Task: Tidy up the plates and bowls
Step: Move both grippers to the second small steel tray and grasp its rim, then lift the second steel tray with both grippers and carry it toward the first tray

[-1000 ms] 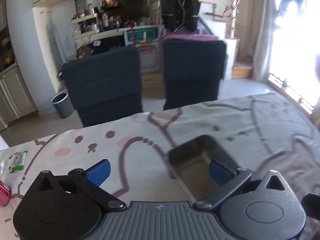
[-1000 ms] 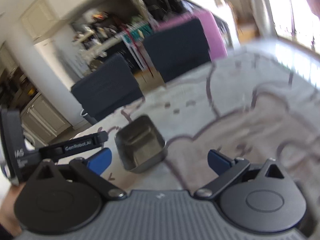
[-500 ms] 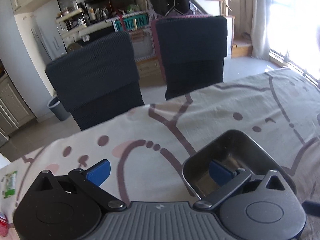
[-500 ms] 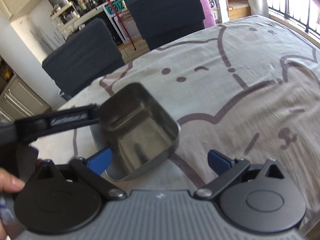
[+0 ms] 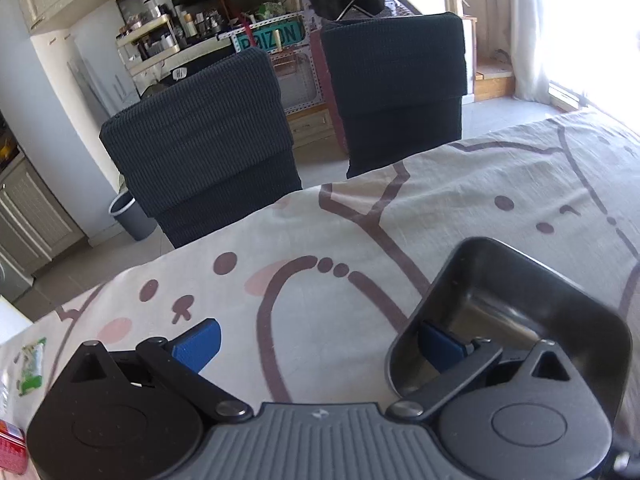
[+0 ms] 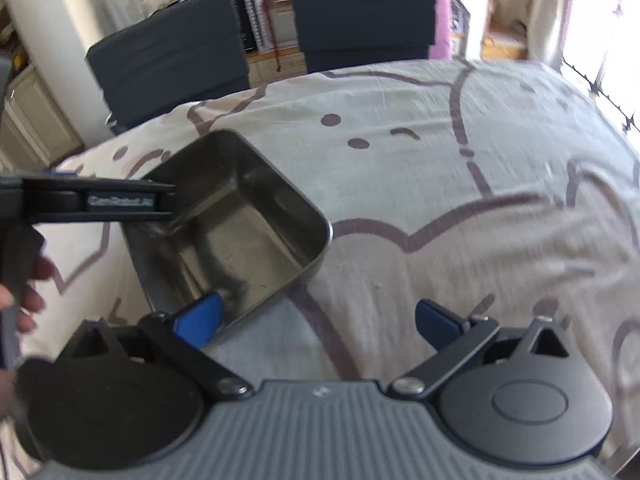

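On the cloth-covered counter, the left tool stood wide open, its right finger dipped inside the steel bowl and its left finger outside, gripping nothing. To the right, the right tool gaped too, one pad over the bowl's near rim. The step looked like lining up a grasp; closing on a wall comes next.

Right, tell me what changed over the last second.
Both grippers closed in on the steel bowl. The right gripper, previously clear of it, now has one finger over its near rim. The left gripper keeps one finger inside. Both stayed open; bowl not gripped.
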Demonstrator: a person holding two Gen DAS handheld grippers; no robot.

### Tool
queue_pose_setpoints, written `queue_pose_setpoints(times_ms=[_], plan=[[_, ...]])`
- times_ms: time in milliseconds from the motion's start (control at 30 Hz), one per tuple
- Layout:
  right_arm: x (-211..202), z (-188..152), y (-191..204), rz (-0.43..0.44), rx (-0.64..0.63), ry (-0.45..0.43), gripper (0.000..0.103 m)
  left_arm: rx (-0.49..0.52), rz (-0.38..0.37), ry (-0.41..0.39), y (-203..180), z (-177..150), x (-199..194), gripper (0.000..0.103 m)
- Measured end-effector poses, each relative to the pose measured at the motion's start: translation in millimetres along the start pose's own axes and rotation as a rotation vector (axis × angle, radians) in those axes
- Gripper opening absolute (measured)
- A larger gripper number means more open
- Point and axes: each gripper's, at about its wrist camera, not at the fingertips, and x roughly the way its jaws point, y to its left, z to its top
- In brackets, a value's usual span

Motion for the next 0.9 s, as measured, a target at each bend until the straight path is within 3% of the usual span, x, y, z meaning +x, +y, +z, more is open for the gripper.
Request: queue_pose_setpoints(times_ms=[100,233,300,433,500,567,600,667,767,833,900], plan=[[-2,-1,-1,-0.028,-0.068,-0.023,0.103,0.020,-0.005,0.003,6,-7,-7,0.103],[-7,0,-5,-0.030,-0.144,-0.053,0.103,-0.027,-0.051,0.035,22,-19,-12,0.102],[-9,1,-7,-0.028,-0.177,-0.064,0.102,-0.055,-0.090,0.040,29,-25,-16,0.098],[-7,6,-11,0.022,-0.183,-0.060,0.096,-0.098,-0.154,0.063,33,-34,-20,0.076],[-4,12,-11,0.064,-0.176,-0.053,0.089,-0.112,-0.193,0.068,33,-36,-21,0.060],[-8,13,-10,0.102,-0.175,-0.054,0.072,-0.133,-0.231,0.076,32,-37,-23,0.042],[-8,14,-7,0.112,-0.177,-0.056,0.067,-0.142,-0.247,0.081,31,-37,-24,0.038],[-8,14,-1,0.122,-0.189,-0.063,0.047,-0.155,-0.270,0.097,29,-38,-26,0.025],[-9,14,7,0.151,-0.226,-0.074,0.022,-0.178,-0.292,0.106,25,-40,-30,0.010],[-10,12,13,0.152,-0.269,-0.081,0.012,-0.193,-0.298,0.109,21,-42,-37,0.005],[-11,10,17,0.135,-0.306,-0.086,0.012,-0.184,-0.285,0.098,17,-43,-47,0.006]])
